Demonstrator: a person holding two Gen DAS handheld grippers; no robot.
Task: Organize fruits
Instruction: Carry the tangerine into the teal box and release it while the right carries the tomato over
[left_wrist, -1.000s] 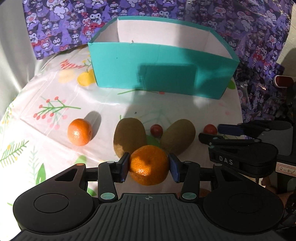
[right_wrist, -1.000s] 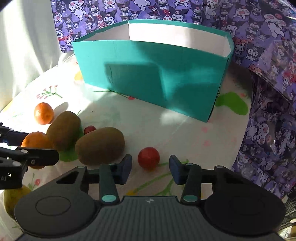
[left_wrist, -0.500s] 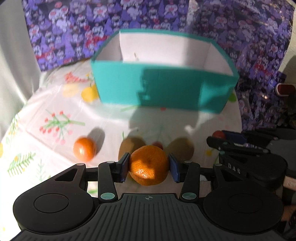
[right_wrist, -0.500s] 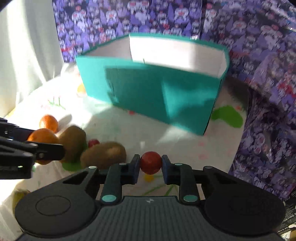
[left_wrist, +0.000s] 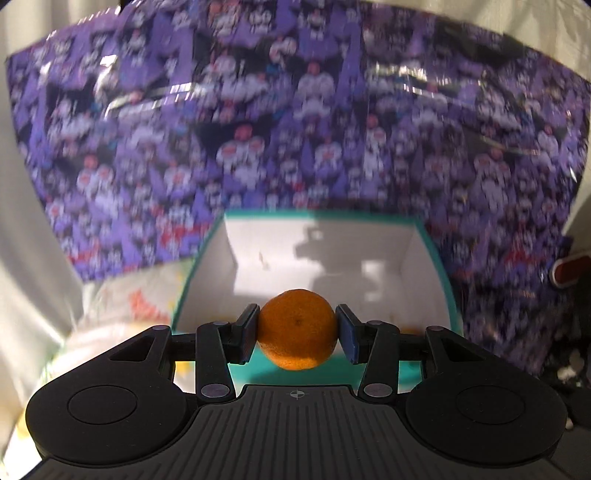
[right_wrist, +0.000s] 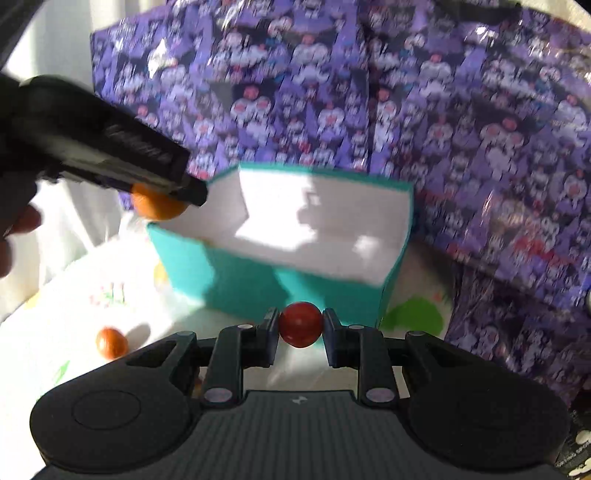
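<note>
Left wrist view: left tongs (left_wrist: 298, 334) pinching mandarin (left_wrist: 297, 329) above teal box (left_wrist: 436, 258); right tongs (right_wrist: 300, 330) pinching cherry tomato (right_wrist: 300, 324).

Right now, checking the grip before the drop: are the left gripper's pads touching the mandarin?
Touching. The left wrist view shows both pads pressed against the sides of the mandarin, held over the teal box.

Backdrop: a glossy purple sheet (right_wrist: 461, 122) printed with small cartoon characters, crinkled and catching glare, hangs ahead of both tools, blurred.
Curtain: pale cream cloth (left_wrist: 33, 258) hangs ahead and to the left of the left tool; white cloth (right_wrist: 66, 44) shows at upper left in the right view.
Table: covered by a white cloth (right_wrist: 55, 321) with printed plants and a green patch (right_wrist: 413, 314).
Light: strong sun from the left throws hard-edged shadows and bright patches.
</note>
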